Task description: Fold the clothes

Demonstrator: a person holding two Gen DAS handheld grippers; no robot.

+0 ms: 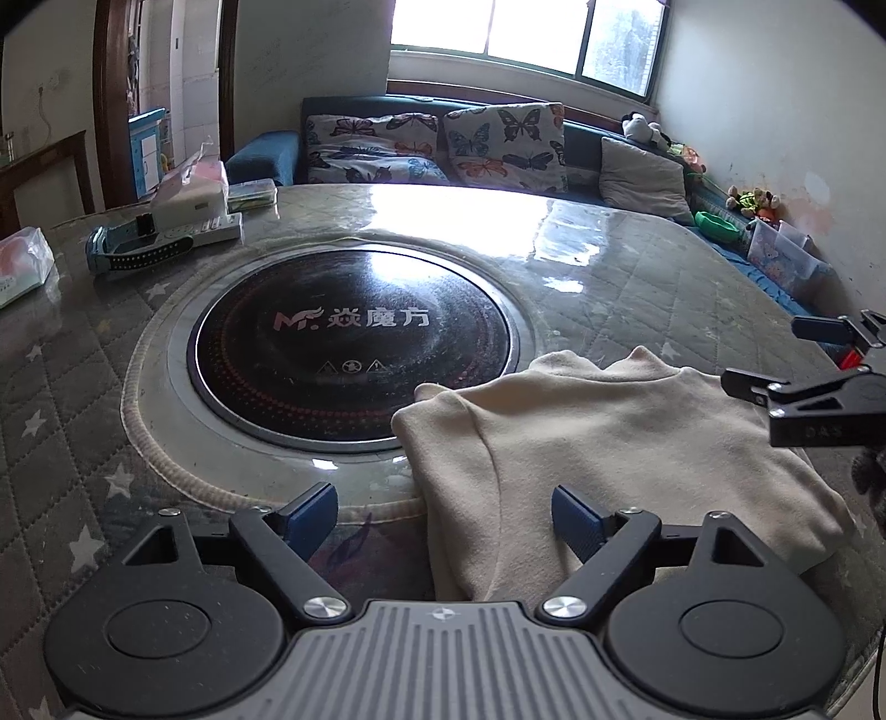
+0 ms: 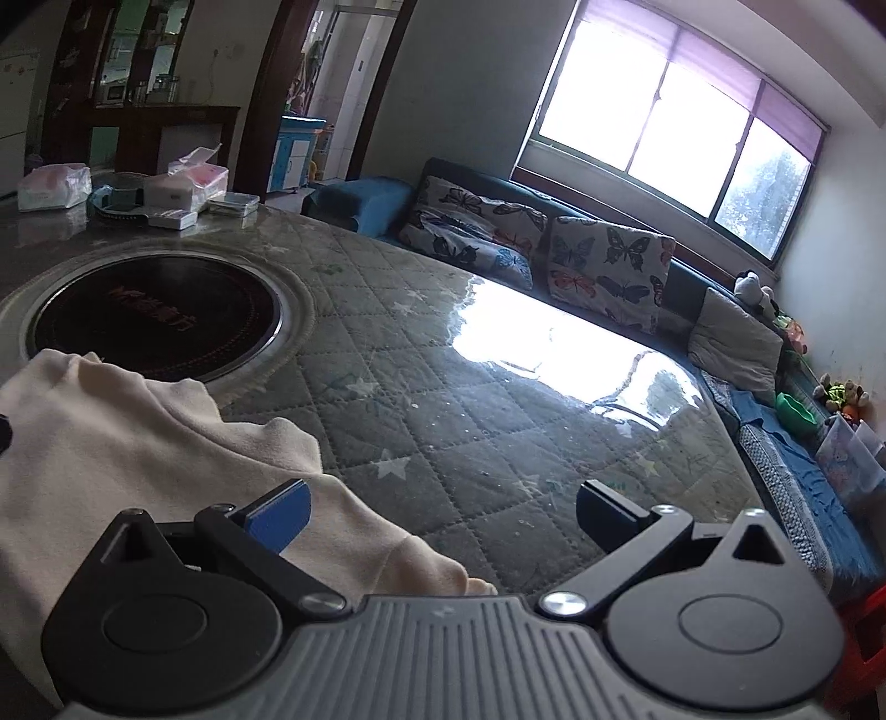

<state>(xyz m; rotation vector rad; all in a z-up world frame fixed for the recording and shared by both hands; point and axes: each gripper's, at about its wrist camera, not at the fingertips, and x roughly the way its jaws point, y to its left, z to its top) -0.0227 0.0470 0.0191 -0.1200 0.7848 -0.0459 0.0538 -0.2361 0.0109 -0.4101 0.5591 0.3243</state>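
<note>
Blue-padded fingers of the left gripper (image 1: 444, 520) stand wide apart with nothing between them, hovering low over the near left edge of a cream garment (image 1: 620, 443) that lies folded on the table (image 1: 637, 299). In the right wrist view the right gripper (image 2: 443, 518) is likewise spread wide and empty, its left finger above the garment's right edge and its right finger over bare tabletop; the same gripper shows at the right border of the left wrist view, just above the cloth. A corner of the garment overlaps the rim of the round black induction cooktop (image 1: 349, 343) set into the middle of the table, which is covered by a quilted grey star-print cloth under a glossy clear sheet. Well apart, at the far left edge, sit a blue watch (image 1: 138, 249), a white power strip (image 1: 213, 230), tissue packs (image 1: 191, 191) and a small clear lidded box (image 1: 252, 194) whose contents cannot be made out. Beyond the table runs a dark blue sofa (image 1: 266, 155) with butterfly-print cushions (image 1: 437, 147), a grey pillow (image 1: 642, 180), a panda plush (image 1: 642, 127) and small toys beside a green bowl (image 1: 717, 227) under the window (image 1: 526, 39).
</note>
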